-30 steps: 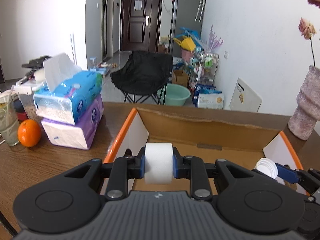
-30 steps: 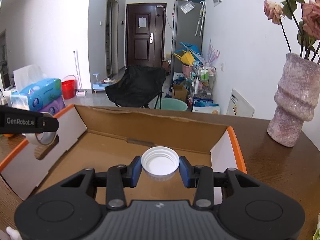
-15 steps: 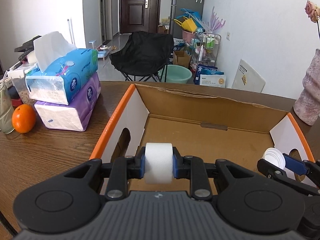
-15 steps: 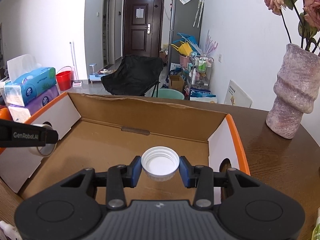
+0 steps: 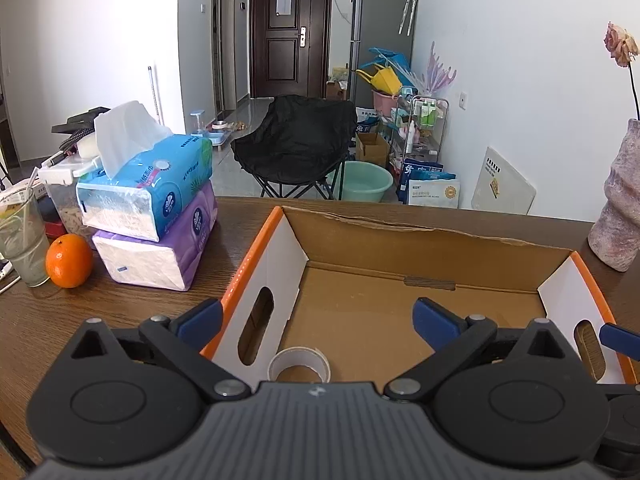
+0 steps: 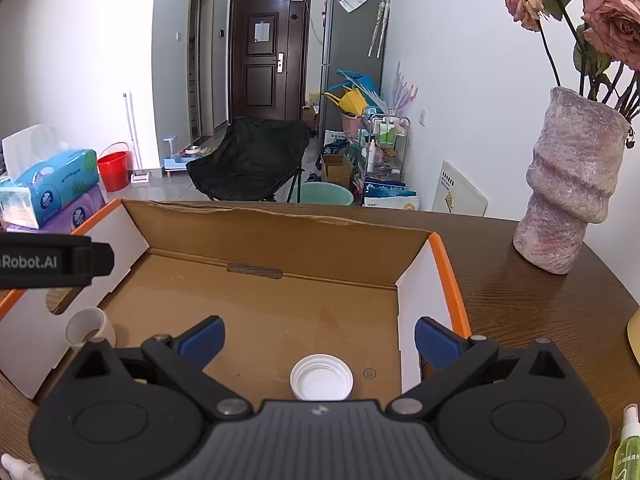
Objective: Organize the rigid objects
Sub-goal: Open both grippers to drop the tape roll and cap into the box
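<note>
Left wrist view takes in the cardboard box [image 5: 420,296] first, spreading ahead of and beneath the left claw [image 5: 316,316], whose blue pads are spread wide with nothing between them. Off to the claw's left on the table [image 5: 132,300] sit two stacked tissue packs [image 5: 152,216], then an orange [image 5: 69,255]. Smallest is the tape roll [image 5: 299,364], lying on the box floor directly below the gap in the jaws, close to the box's left wall; its hole faces up, so its axis runs vertical, though the claw body cuts off its near edge.

From the right wrist, the same box [image 6: 256,308] fills the ground ahead of the right claw [image 6: 320,338], also fully spread and empty. A vase [image 6: 568,188] stands beyond and to its right. The white cap [image 6: 321,377] rests open side up on the box floor just under and between the pads, near the right wall.

Both pieces look deposited, each nearest its own claw; I judge the next move is a straight lift clear of the walls. The cap's near rim is hidden by the claw housing
</note>
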Action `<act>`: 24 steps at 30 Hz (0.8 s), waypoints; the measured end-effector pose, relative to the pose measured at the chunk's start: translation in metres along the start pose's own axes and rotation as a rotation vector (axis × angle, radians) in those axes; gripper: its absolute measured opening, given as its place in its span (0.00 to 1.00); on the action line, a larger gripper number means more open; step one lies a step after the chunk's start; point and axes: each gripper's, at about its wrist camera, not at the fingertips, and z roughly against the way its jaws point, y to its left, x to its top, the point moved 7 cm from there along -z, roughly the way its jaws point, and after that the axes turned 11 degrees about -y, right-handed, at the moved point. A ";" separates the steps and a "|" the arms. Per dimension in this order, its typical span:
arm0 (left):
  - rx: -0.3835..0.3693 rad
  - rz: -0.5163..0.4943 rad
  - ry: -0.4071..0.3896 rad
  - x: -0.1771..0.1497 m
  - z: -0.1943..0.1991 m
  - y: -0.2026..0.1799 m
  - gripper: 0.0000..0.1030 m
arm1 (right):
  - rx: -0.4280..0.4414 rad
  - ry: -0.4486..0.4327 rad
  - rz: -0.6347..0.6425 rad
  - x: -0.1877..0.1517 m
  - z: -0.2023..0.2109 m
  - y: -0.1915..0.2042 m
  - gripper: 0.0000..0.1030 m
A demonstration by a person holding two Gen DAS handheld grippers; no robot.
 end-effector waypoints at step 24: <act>-0.021 0.011 -0.062 0.003 0.048 0.002 1.00 | -0.003 -0.044 -0.003 0.002 0.040 -0.003 1.00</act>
